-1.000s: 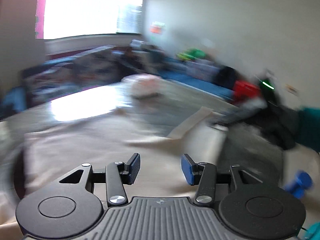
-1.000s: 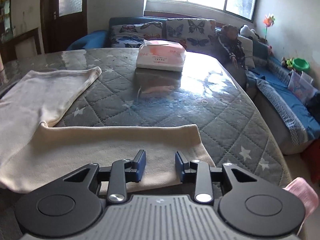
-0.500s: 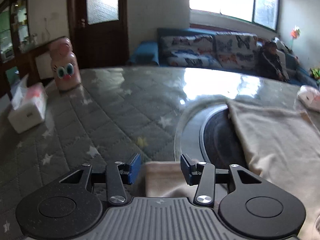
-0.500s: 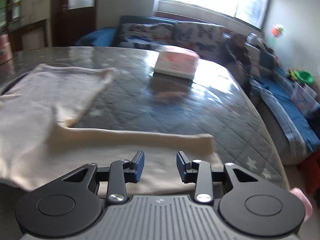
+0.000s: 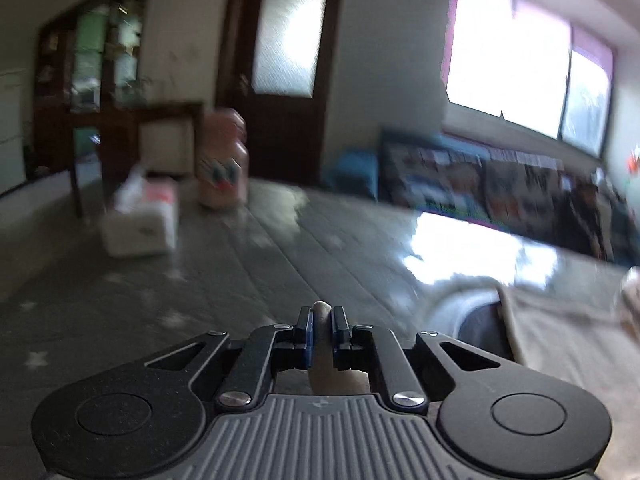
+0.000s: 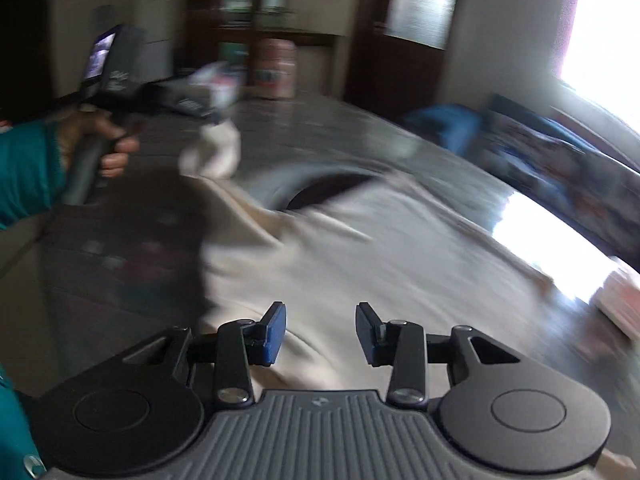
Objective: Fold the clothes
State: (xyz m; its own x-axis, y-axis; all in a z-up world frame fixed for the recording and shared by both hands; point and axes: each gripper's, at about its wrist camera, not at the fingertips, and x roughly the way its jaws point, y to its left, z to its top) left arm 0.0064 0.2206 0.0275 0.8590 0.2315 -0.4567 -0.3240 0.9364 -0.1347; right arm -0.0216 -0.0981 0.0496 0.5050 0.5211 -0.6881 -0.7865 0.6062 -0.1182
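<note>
Left gripper (image 5: 321, 322) clamped cream garment (image 6: 360, 248) edge; right gripper (image 6: 321, 332) jaws just widened, nothing pinched; bare quilted tabletop (image 5: 240, 272) left of it.

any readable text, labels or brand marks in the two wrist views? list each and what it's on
None can be read.
White tissue pack: red patch, print blurred.
Pink bottle: cartoon eyes only, no words.
Left tongs housing: pale markings, blurred.
Round emblem on each camera's own tongs body: a symbol, no letters.

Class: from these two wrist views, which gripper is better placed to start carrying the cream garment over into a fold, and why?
Left. The left gripper is already shut on a corner of the cream garment, lifting it. The right gripper hangs open above the cloth, gripping nothing.
</note>
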